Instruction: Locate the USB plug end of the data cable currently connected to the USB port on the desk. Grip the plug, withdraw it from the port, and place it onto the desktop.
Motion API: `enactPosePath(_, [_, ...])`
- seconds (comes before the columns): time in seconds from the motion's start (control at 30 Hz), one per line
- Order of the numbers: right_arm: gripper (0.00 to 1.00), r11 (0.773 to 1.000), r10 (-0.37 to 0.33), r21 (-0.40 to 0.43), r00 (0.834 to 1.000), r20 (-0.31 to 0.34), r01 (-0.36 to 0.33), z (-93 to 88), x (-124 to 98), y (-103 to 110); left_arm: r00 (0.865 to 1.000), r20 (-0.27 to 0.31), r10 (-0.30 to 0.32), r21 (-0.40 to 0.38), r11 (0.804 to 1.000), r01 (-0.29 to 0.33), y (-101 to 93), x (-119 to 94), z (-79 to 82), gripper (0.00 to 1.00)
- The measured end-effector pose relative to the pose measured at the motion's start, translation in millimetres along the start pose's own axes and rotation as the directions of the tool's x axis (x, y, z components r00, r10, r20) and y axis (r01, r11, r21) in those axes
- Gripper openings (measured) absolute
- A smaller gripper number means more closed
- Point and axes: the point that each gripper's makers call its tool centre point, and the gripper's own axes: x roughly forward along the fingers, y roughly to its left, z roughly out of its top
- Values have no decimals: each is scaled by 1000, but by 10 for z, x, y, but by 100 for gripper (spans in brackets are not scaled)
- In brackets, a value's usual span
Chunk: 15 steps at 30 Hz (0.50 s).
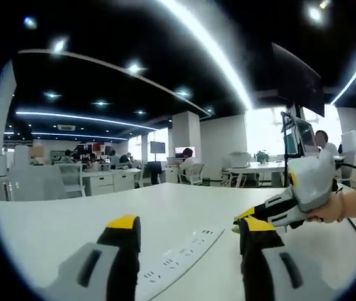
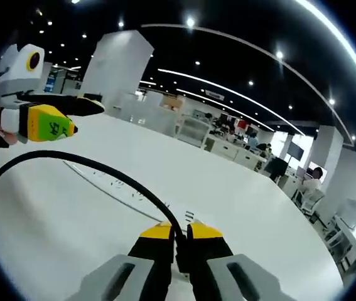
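The left claw (image 1: 189, 233) stood wide open above the white worktop (image 1: 71, 226), holding nothing. Between its two jaws lay a long white power strip (image 1: 178, 254), flat on the worktop, with its sockets facing up. To the right of it the right claw (image 1: 243, 216) came into the left gripper view, held by a person's hand (image 1: 328, 210).

In the right gripper view the right claw (image 2: 181, 235) was almost closed, and its yellow tips pinched the end of a black cable (image 2: 83, 164). I could not see the plug itself between the jaws. The cable rose in a loop to the left. The left claw (image 2: 71, 119) was at the far left.
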Motion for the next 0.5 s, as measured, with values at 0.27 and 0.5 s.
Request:
enactPosePath(0.27, [12, 1000, 17, 24, 1000, 12, -17, -16, 48, 63, 1000, 2, -3, -5, 1000, 3, -6, 8, 2, 64])
enactPosePath(0.5, [14, 998, 28, 64, 1000, 14, -28, -16, 65, 77, 1000, -10, -4, -7, 1000, 4, -10, 22, -38, 65])
